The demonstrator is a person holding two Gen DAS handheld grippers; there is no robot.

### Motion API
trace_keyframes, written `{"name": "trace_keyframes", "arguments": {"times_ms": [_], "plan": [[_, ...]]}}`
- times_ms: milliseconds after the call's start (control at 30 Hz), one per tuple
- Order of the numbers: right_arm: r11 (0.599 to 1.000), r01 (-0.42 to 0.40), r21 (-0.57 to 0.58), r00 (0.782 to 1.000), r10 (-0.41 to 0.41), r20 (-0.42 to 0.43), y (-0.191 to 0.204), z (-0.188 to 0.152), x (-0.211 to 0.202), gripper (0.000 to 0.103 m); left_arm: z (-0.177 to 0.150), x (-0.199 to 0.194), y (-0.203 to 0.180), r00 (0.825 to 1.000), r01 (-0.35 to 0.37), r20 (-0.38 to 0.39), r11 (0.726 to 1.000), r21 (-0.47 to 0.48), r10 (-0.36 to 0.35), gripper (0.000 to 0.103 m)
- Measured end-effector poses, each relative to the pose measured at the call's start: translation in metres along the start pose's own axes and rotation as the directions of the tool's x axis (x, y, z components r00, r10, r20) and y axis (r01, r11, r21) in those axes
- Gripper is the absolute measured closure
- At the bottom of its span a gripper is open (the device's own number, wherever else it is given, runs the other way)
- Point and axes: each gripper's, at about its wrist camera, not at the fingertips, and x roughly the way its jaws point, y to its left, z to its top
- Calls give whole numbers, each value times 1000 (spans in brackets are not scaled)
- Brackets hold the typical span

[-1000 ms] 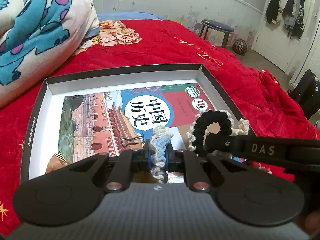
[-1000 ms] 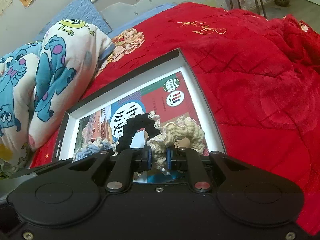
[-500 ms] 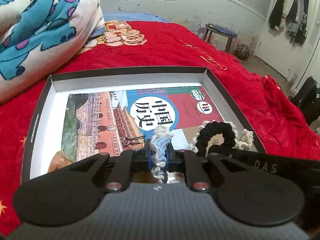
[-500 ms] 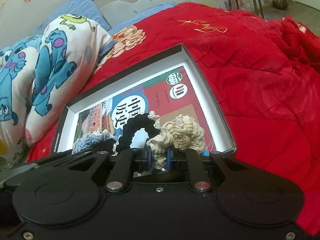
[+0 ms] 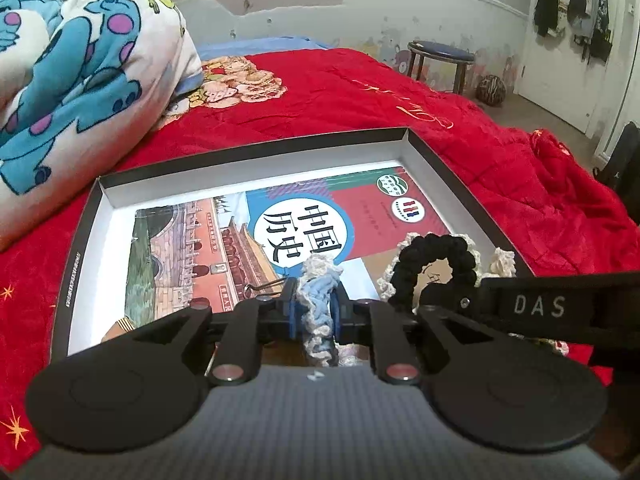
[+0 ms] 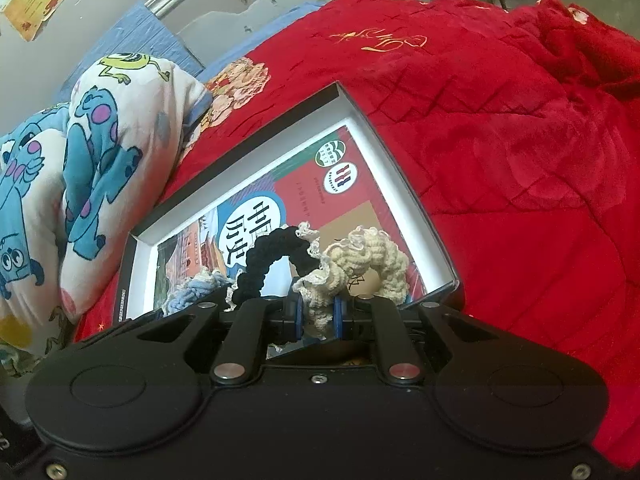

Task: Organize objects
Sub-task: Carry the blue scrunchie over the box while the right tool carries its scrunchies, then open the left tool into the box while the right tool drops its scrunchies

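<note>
Item — shallow box lid (image 5: 448,168), black outside and white inside, is lying on a red quilt (image 5: 500,152). A history textbook (image 5: 328,216) is lying flat inside it, filling most of the floor.

Left gripper (image 5: 316,312): its jaws have just been opening, and a blue scrunchie (image 5: 318,292) with a cream frill is still sitting between the blue pads (image 5: 291,312), which are standing close against its sides; whether they are still pressing cannot be told for certain. The scrunchie is resting over the book's near edge, at 6 o'clock in the lid. A small binder clip (image 5: 264,286) is lying on the cover just at 9 o'clock of it.

Right gripper (image 6: 318,316): its jaws are pinching a cream scrunchie (image 6: 372,256), which is arching up toward 1 o'clock over the lid's near right corner. In the left wrist view this gripper's body is reaching in from 3 o'clock.

A black scrunchie (image 6: 272,256) with a cream edge is standing as a loop on the book between the other two — touching the cream one, just beside the blue one (image 6: 192,292).

Surroundings: a cartoon-print blanket (image 5: 80,80) is lying bundled at 10 o'clock of the lid; a stool (image 5: 440,56) is standing by the wall at 1 o'clock.
</note>
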Motion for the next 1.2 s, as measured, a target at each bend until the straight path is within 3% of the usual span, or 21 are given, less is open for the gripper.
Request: {"name": "trace_keyframes", "arguments": {"times_ms": [233,700,833,1033,1200], "plan": [[1000,-2,14,1000,2,-1,-1,0,0,89,-3,0,-2,1000,-16,9,1000,16,16,65],[998,-20,54,1000,20,-5,-4,0,0,89,-2,0,0,1000,-16,9,1000,-13,16,64],[998,-19,60,1000,20,-14,-3,0,-1,88,-2,0,-1,1000,-9,7,1000,-13,9,56],[996,-46,75,999,48,-22,-3,2,-5,82,0,1,2,999,-47,-9,999,-12,47,25],[997,-60,49,998,61,-24,1,4,-9,69,2,-3,14,998,-63,-16,996,-56,62,19]]}}
